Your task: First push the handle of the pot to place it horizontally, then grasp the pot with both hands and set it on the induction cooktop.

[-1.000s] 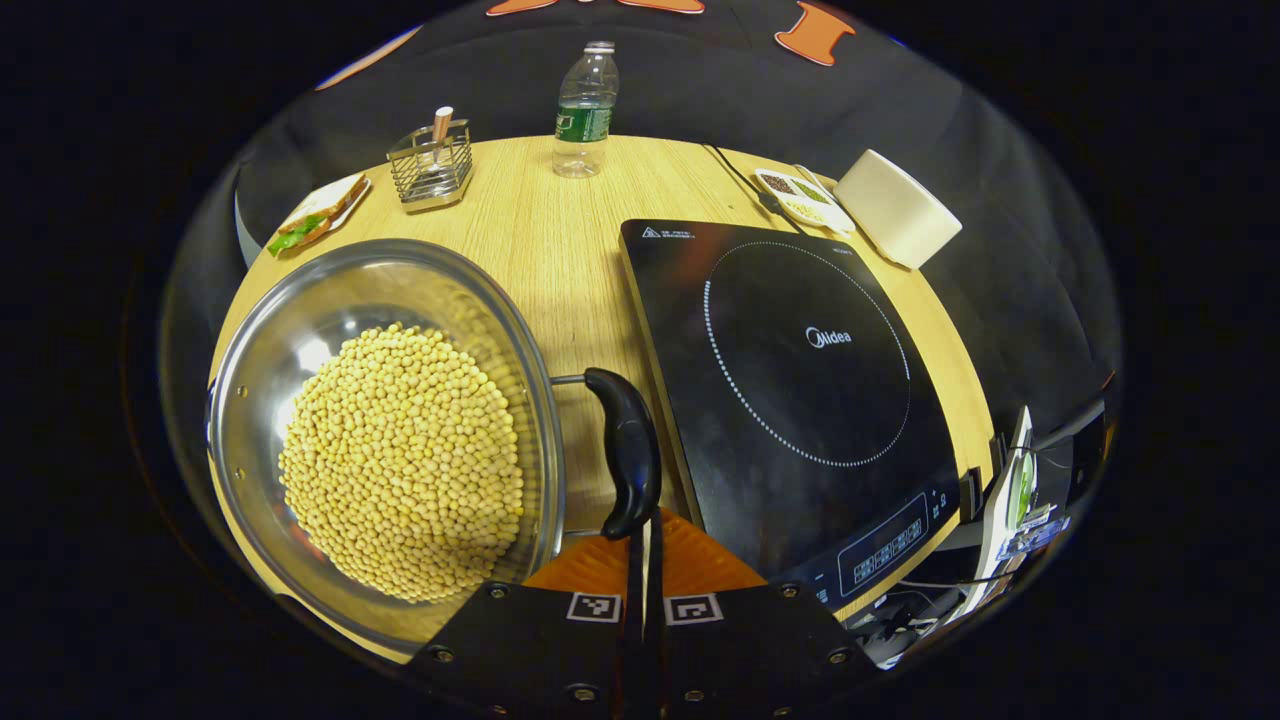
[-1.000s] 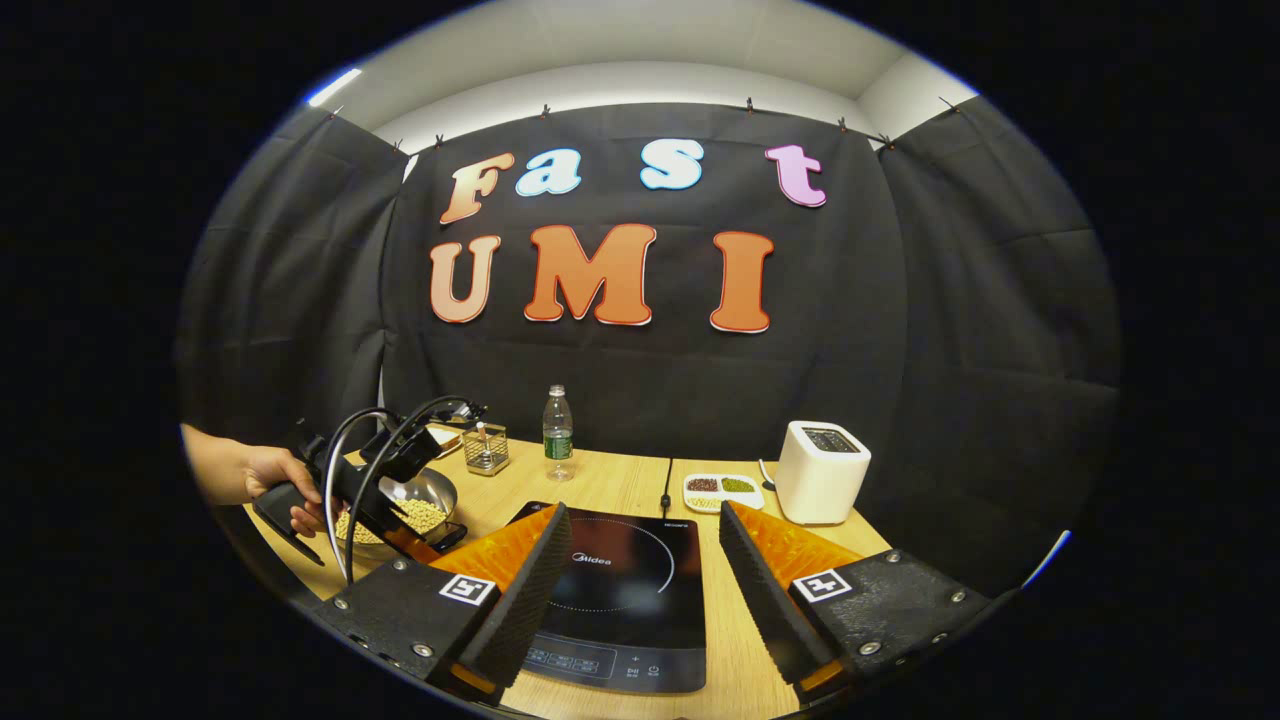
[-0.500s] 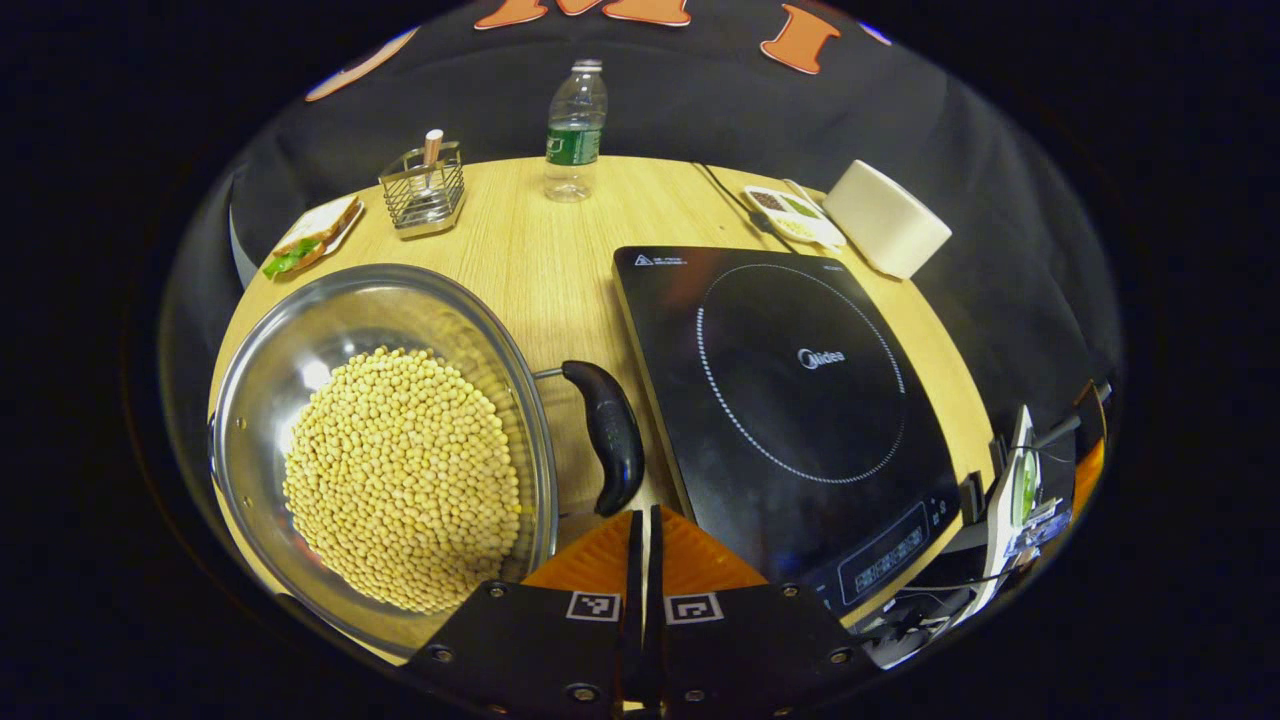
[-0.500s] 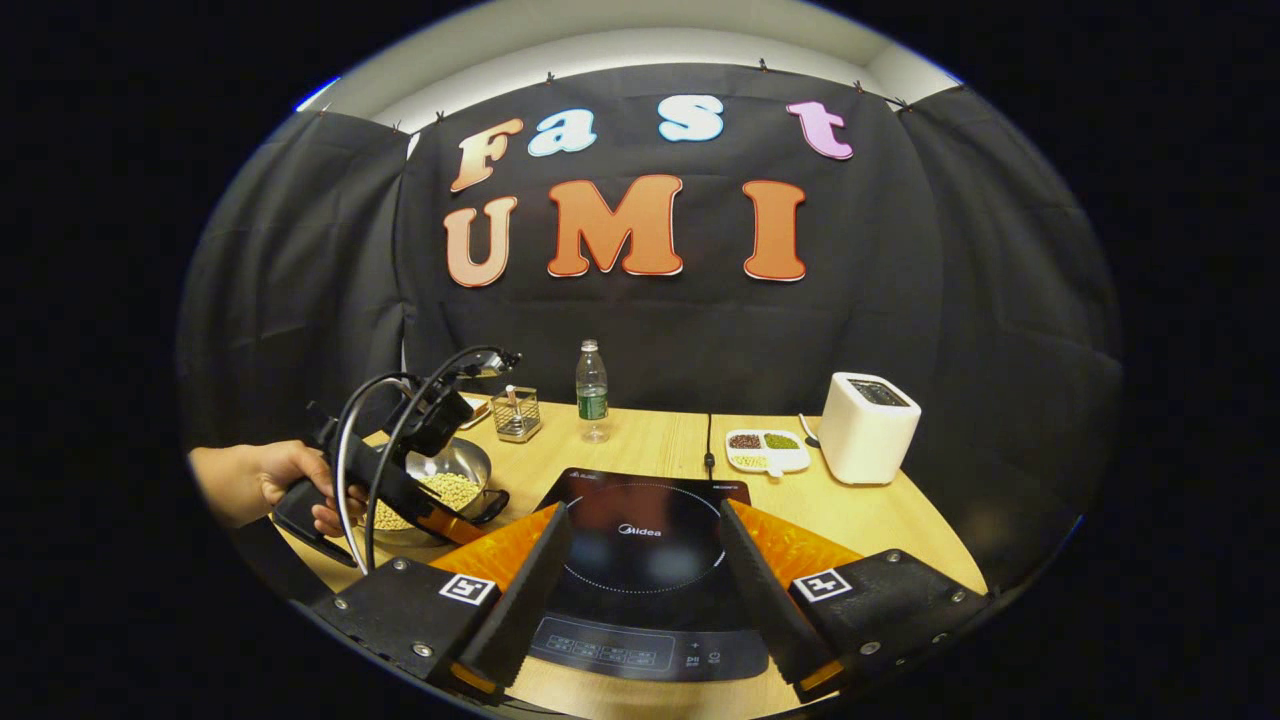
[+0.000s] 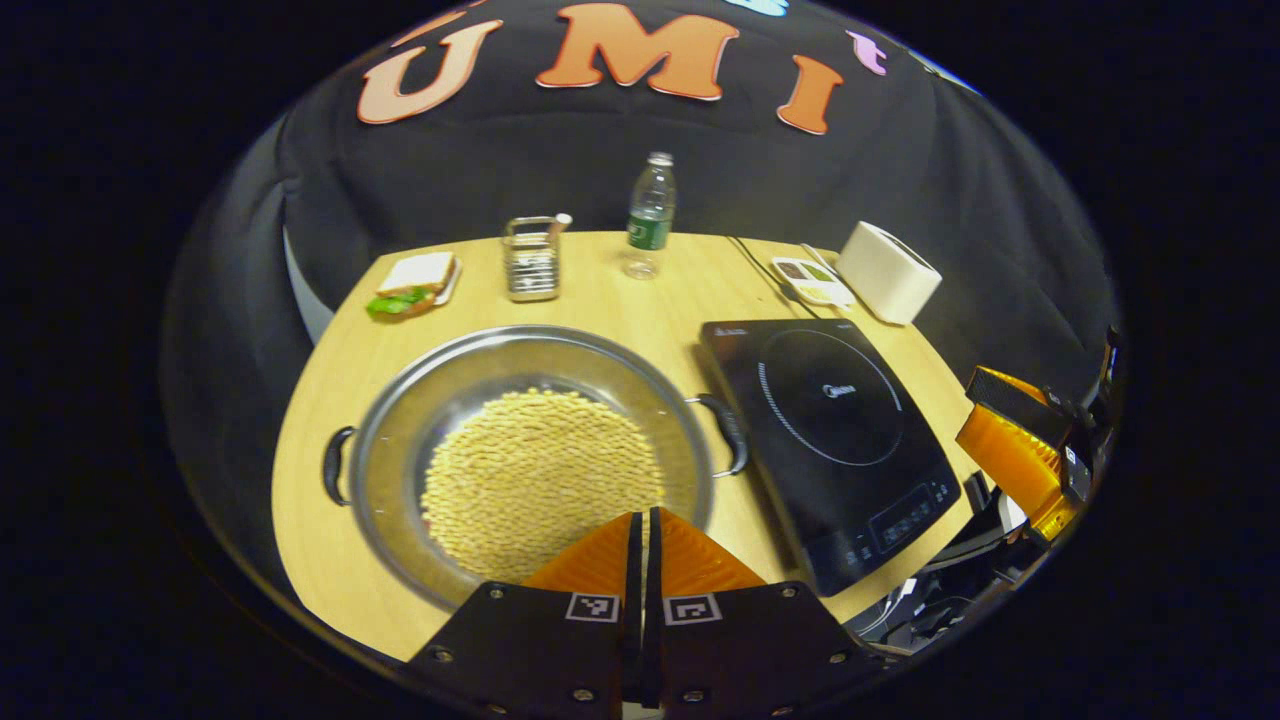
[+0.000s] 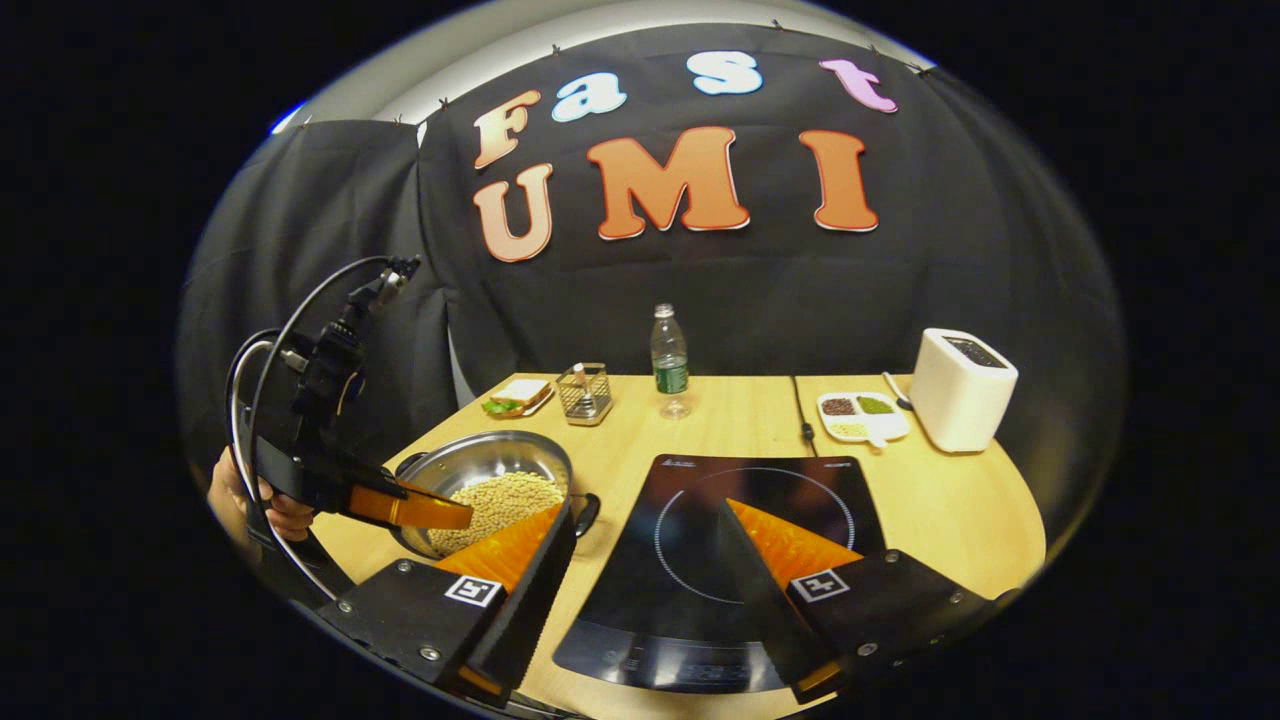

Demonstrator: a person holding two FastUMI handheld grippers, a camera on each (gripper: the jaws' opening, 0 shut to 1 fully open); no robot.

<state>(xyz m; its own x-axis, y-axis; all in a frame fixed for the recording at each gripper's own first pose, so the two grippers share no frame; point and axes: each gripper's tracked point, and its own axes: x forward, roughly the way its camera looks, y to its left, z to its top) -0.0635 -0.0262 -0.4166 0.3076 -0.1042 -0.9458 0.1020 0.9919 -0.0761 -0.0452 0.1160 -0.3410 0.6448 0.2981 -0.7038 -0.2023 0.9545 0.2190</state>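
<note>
Just now, from my remote station, I see my left claw (image 5: 641, 530) with its fingers pressed together on nothing, poised above the near rim of the pot (image 5: 530, 455). The steel pot, heaped with pale beans (image 5: 545, 480), sits on the wooden desk (image 5: 320, 520) just left of the induction cooktop (image 5: 835, 430). Its two dark handles point sideways: the left handle (image 5: 334, 466) toward the desk's edge, the right handle (image 5: 728, 434) just beside the cooktop's near corner. My right claw (image 6: 655, 525) hangs wide apart and empty over the cooktop's front, its fingers framing the ringed cooking zone. In the right gripper view, a hand (image 6: 265, 500) grips the left tool at the desk's left edge, cables looping above it. Along the desk's far side stand a sandwich plate (image 5: 413, 285), a wire caddy (image 5: 532, 262), a water bottle (image 5: 649, 220), a small divided dish (image 5: 812, 280) and a white toaster (image 5: 888, 270).
</note>
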